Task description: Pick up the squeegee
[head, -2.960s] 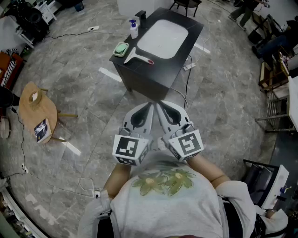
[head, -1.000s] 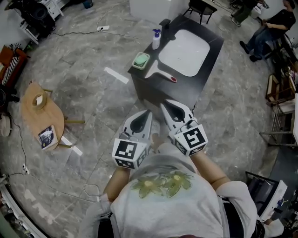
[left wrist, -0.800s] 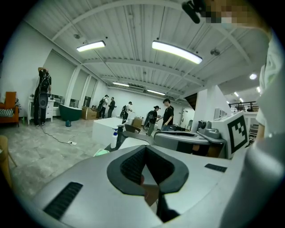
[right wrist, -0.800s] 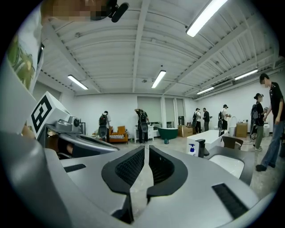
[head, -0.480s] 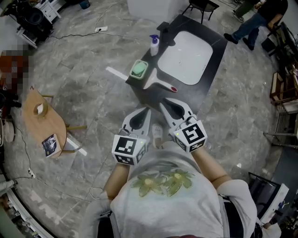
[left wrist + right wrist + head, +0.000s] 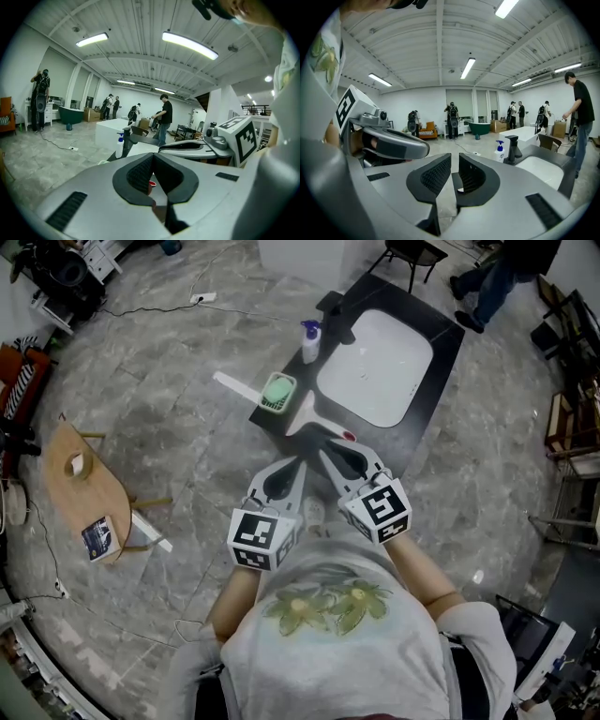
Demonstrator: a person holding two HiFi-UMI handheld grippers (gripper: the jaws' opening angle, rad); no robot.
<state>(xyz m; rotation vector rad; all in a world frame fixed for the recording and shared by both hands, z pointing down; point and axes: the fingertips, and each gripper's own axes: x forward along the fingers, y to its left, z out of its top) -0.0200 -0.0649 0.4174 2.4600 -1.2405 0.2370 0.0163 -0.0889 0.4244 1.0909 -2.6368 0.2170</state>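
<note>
Two grippers, both held close in front of the person's chest and pointing at the black worktop [image 6: 439,367]. Neither one touches anything.

- squeegee [image 6: 311,418]: lies flat on the worktop's near edge, just beside the white basin [image 6: 375,367]. Its blade end is toward the green sponge dish [image 6: 278,392] and its red handle tip [image 6: 349,436] is toward the grippers. The spray bottle [image 6: 308,341] stands further back.
- left gripper [image 6: 298,463]: in its own view the fingers [image 6: 140,173] meet at the tips and hold nothing. The red handle tip shows past them, on the worktop beyond.
- right gripper [image 6: 324,452]: the fingers [image 6: 472,176] are a narrow slit apart, with nothing between them. It sits slightly ahead of the left and nearer the handle.

Step, as I read it: standoff just short of the worktop, squeegee down and not gripped. That fits closing in for the grasp. It would also fit a pause with the tool lying there, and one moment doesn't settle which.

If the grasp is next:
- The fingers need to spread well wider than that slit.
- The gripper needs to drop to worktop level.
- The handle is low and thin on a hard surface, so straddle it across its width near the red end and close square.
- A shallow or skewed approach risks nudging it toward the basin or off the edge.
</note>
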